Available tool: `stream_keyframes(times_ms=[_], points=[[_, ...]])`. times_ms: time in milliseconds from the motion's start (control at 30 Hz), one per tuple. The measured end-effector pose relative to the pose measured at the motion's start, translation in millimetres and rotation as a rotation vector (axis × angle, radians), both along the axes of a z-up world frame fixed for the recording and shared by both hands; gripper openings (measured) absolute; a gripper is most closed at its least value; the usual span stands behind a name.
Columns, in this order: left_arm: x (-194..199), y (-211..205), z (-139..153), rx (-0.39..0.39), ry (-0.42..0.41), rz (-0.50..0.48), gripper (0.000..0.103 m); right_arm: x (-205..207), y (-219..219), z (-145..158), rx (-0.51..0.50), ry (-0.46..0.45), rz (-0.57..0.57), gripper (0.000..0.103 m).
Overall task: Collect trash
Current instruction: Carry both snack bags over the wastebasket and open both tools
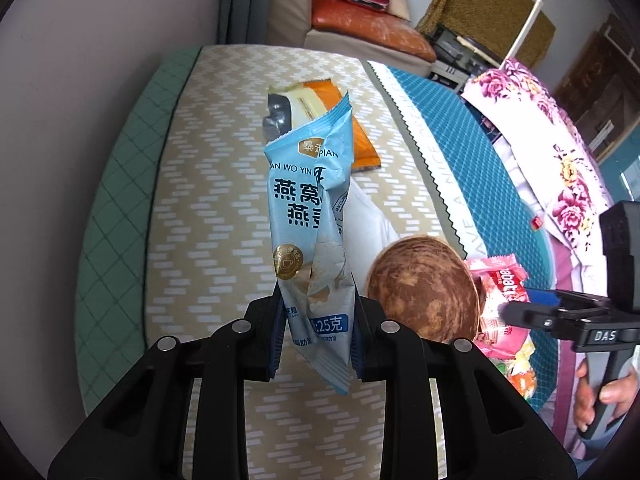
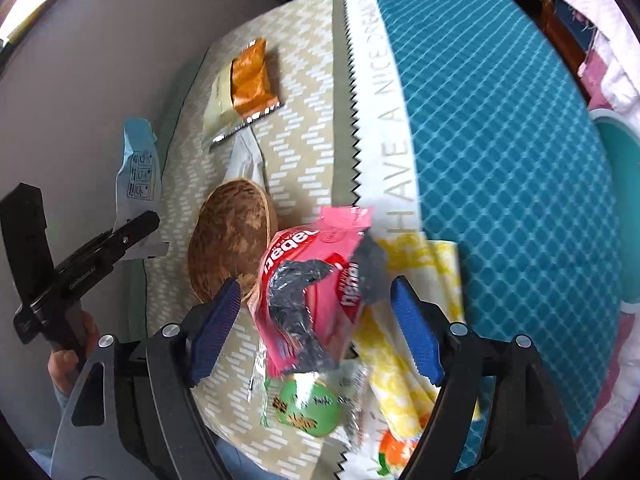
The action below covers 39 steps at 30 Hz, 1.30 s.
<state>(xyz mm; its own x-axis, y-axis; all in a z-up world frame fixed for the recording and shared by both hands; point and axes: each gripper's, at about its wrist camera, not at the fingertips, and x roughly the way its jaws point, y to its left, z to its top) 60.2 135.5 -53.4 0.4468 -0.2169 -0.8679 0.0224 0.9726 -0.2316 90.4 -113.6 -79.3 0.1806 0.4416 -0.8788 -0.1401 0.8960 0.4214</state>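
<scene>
A light-blue wrapper (image 1: 310, 216) is clamped upright in the left hand-held gripper (image 1: 316, 340) — the right hand-held gripper (image 2: 316, 328) is spread wide around a pink wrapper (image 2: 316, 276), pads apart from it.

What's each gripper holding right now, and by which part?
The left gripper pinches the light blue wrapper near its lower end. The right gripper is open; the pink wrapper sits between its fingers, unpinched.
</scene>
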Motion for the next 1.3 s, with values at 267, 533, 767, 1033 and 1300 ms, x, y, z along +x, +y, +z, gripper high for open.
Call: stream_keyframes(times_ms=[267,533,767,1033,1300], points=[[-2.6,-3.6,-6.0,0.007,0.015,-0.006,0.027,2.4,8.7,-15.8,0.012,0.007,0.015,0.044],[-1.6,-19.5,7.9,0.016,-0.009,-0.046,0.027,-10.1,-25.3,8.7,0.037,-0.041,-0.033,0.042],[5.4,-72.3,20.9,0.020,-0.026,-0.157,0.027,-17.8,-61.0,41.5,0.081,-0.129,-0.097,0.042],[18.0,-146.6,27.6,0.041,-0.035,-0.283,0.027,-25.2,-129.1,67.1,0.096,-0.225,-0.246,0.042],[27.4,-223.7,29.8,0.045,-0.047,-0.382,0.028,-28.0,-205.6,63.0,0.079,-0.271,-0.434,0.042]])
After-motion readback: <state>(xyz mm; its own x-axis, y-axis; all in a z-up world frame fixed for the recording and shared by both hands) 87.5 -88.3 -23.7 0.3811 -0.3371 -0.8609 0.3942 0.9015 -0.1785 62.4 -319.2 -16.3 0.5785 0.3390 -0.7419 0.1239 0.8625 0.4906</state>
